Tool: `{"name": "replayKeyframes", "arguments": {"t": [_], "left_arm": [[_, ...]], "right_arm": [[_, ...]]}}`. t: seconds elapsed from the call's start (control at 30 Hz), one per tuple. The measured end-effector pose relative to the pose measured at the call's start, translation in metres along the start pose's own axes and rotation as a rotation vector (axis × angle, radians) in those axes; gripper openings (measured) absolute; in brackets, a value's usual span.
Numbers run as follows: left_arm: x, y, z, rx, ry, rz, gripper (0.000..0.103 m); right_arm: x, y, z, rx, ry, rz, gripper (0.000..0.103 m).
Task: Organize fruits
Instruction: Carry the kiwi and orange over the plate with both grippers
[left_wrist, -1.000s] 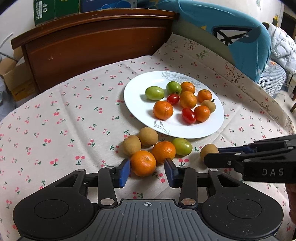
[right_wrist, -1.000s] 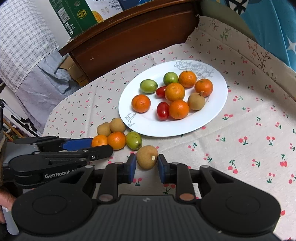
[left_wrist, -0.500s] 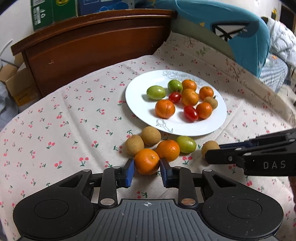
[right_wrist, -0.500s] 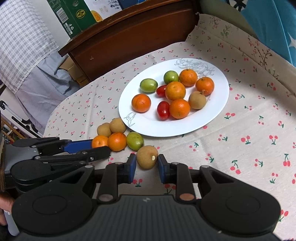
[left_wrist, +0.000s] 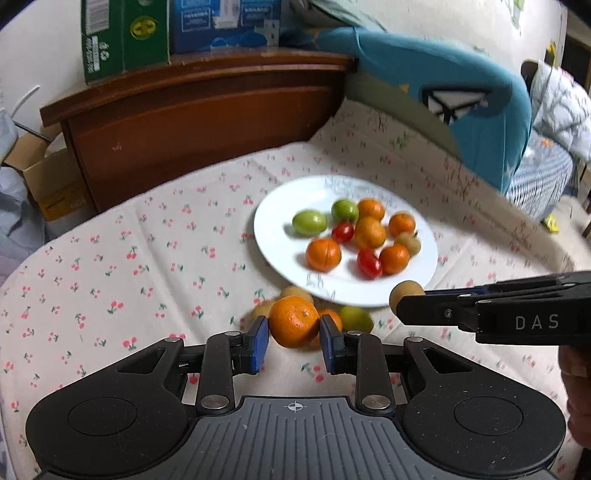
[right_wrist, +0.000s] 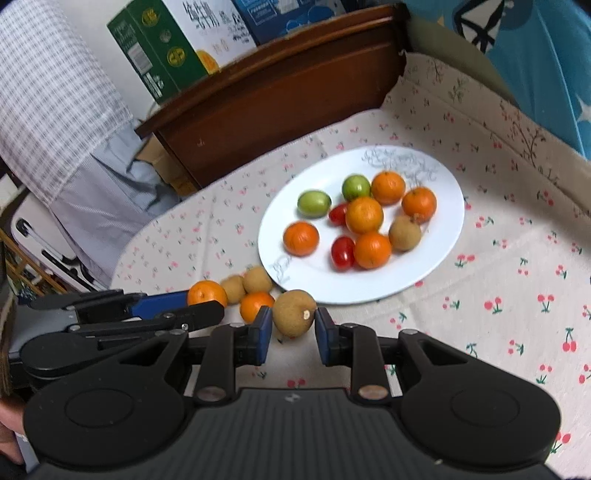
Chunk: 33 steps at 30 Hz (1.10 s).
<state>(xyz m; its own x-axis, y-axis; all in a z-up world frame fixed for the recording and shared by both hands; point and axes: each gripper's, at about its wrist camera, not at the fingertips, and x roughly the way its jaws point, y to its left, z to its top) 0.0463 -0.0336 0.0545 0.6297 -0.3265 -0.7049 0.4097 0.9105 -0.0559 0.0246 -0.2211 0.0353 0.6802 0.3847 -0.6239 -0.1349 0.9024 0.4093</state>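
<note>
blue pads of my left gripper are clamped on a small mandarin, one pad on each flank, after the jaws closed in on it over the last second; the fruit sits between them and looks lifted clear of the cherry-print cloth. my right gripper is pinched narrow on a brown longan, again pad to pad across its middle. both grips look centred, so i judge the step in hand is the carry to the white plate.

to do it well i would keep the squeeze as it is, since both fruits are round and will roll out if i ease off. i'd bring each one over the rim and lower it into a bare patch of the plate, nearest me, away from the oranges and cherry tomatoes already there, then let go low so nothing rolls. i'd stagger the two hands so the grippers don't meet over the plate.

both grippers point forward and downward at the cloth, side by side, left of the pair beside the loose fruit still lying just short of the plate.
</note>
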Motion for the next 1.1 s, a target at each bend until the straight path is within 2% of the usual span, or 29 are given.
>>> {"name": "replayKeyframes", "arguments": {"t": [0.23,0.37,0.5,0.8,1.1], "left_arm": [[-0.017,0.002,0.019,-0.043,-0.085,-0.011,0.027],[-0.016,0.005,0.032,-0.081,-0.103,-0.042,0.027],[-0.005,0.006,0.047,-0.063,-0.111,-0.024,0.027],[0.039,0.018,0.065,-0.082,-0.055,-0.012,0.027],[0.070,0.022,0.069,-0.121,-0.011,-0.012,0.027]], "right_arm": [[-0.015,-0.001,0.021,0.013,-0.069,0.030,0.025],[-0.016,-0.005,0.036,0.023,-0.095,0.032,0.025],[-0.015,-0.010,0.051,0.026,-0.124,0.018,0.025],[0.003,-0.031,0.079,0.075,-0.145,-0.036,0.025],[0.028,-0.056,0.088,0.133,-0.129,-0.157,0.025]]}}
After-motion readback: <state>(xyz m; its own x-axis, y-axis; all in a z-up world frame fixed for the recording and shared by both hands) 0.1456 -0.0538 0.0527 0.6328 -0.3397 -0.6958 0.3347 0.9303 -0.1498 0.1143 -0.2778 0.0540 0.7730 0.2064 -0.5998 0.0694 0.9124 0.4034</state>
